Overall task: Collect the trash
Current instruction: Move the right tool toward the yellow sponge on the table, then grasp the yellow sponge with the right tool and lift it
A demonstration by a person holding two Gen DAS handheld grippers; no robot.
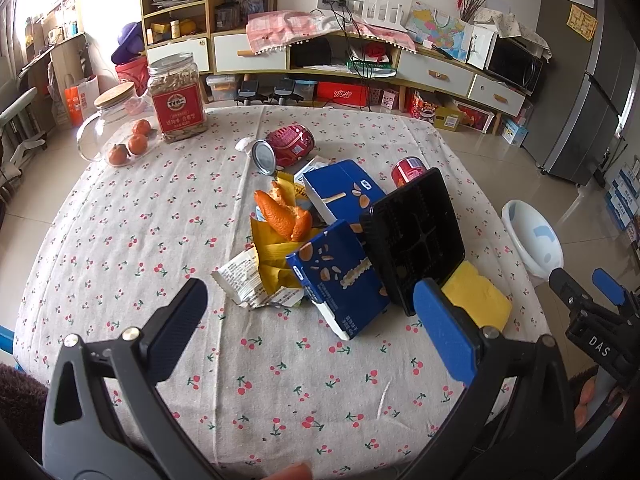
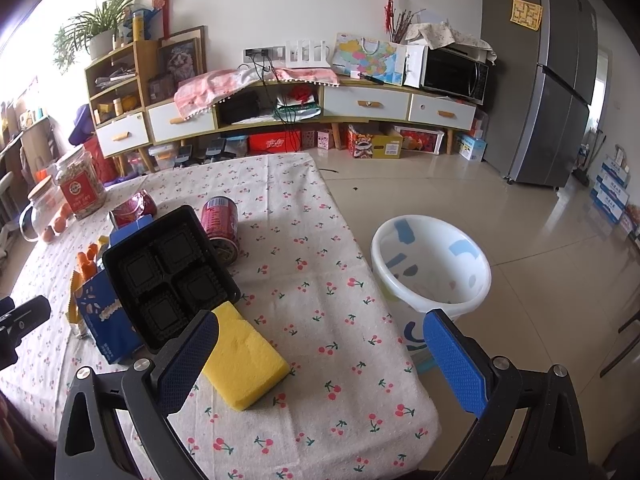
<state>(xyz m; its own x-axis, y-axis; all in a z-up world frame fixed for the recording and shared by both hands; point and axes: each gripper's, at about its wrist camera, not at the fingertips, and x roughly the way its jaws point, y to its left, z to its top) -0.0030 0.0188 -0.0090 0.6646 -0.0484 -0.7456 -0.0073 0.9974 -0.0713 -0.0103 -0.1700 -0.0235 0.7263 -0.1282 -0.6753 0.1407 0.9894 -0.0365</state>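
Both tongs, left (image 1: 308, 320) and right (image 2: 320, 348), were wide open, holding nothing. Trash pile (image 1: 320, 240) sat mid-frame on the counter (image 1: 160, 240). Risk: black tray (image 1: 416, 236) leaned loosely and could topple; farther cans (image 1: 286, 146) could roll. Bin (image 2: 432, 264) was right, on the floor.

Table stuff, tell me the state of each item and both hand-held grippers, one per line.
Left hand-held gripper: open, empty.
Right hand-held gripper: open, empty.
Black tray: tilted, leaning on the blue box.
Blue box: torn open.
Red can: on its side.
Second red can: tilted.
Sponge: flat.
Bin: on the floor beside the table.
Nut jar: upright, lid on.
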